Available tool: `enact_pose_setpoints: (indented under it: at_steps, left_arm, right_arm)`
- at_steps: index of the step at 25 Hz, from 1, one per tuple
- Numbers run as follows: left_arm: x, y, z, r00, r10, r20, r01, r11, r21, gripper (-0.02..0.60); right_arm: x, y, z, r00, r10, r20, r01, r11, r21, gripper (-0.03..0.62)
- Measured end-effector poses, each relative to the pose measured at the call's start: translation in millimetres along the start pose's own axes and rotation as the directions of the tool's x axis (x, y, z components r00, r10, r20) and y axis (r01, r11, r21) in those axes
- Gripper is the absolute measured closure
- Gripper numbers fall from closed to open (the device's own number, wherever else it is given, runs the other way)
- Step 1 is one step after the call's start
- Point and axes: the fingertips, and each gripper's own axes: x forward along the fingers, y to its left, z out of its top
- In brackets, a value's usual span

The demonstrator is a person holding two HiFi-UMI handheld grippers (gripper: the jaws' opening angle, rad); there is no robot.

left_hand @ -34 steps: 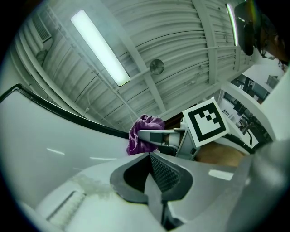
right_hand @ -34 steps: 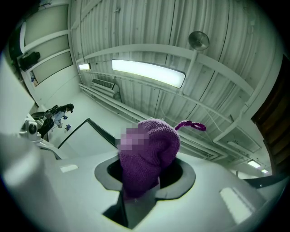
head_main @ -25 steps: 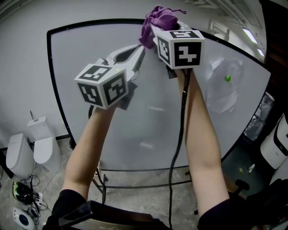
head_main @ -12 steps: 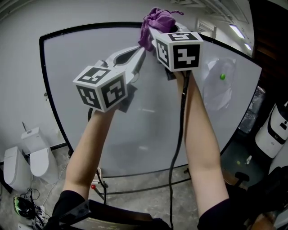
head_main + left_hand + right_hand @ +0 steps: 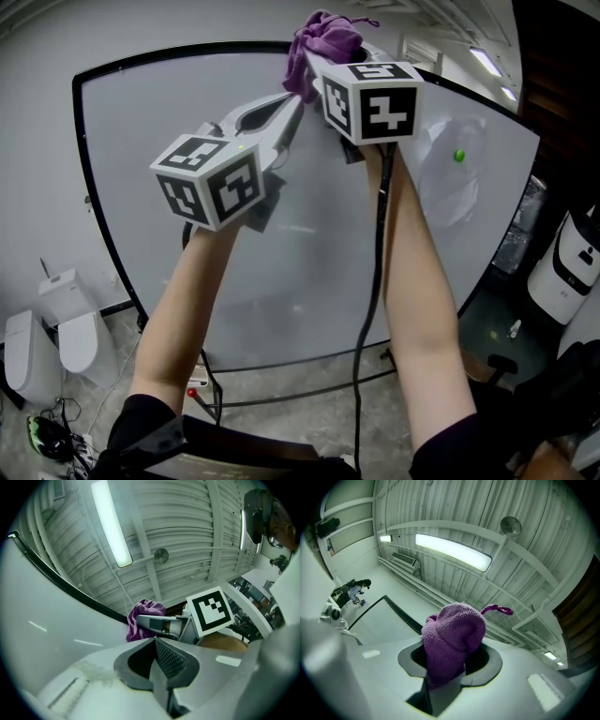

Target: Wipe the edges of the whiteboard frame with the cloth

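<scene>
Count: one whiteboard point(image 5: 309, 253), one black frame point(image 5: 178, 54), one purple cloth point(image 5: 325, 42), two grippers.
Right gripper point(image 5: 449, 670): jaws clamped on the cloth, which bunches up beyond the tips.
Left gripper point(image 5: 156, 644): jaws together, nothing between them; tips near the cloth.
Cloth position: at the frame's top edge, about midway along it; whether it touches the frame cannot be told.
</scene>
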Motion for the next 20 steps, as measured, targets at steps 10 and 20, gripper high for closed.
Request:
enact_pose_setpoints:
  at_steps: [10,20]
  left_arm:
    - [64.2,-49.4,-13.1,1.000,0.014,0.010,-0.015,0.999,0.040,0.578]
    - [73.2,-37.0,-25.3,0.999,0.043,0.005,-0.043,0.999,0.020,0.578]
  right_arm:
    - [-29.7,-74.3,-19.3,1.000,0.019,0.024,-0.019,1.000,0.018,0.444]
    - [-26.7,-82.2,-25.6,0.999,0.032,0.025,-0.032,0.999,0.014,0.444]
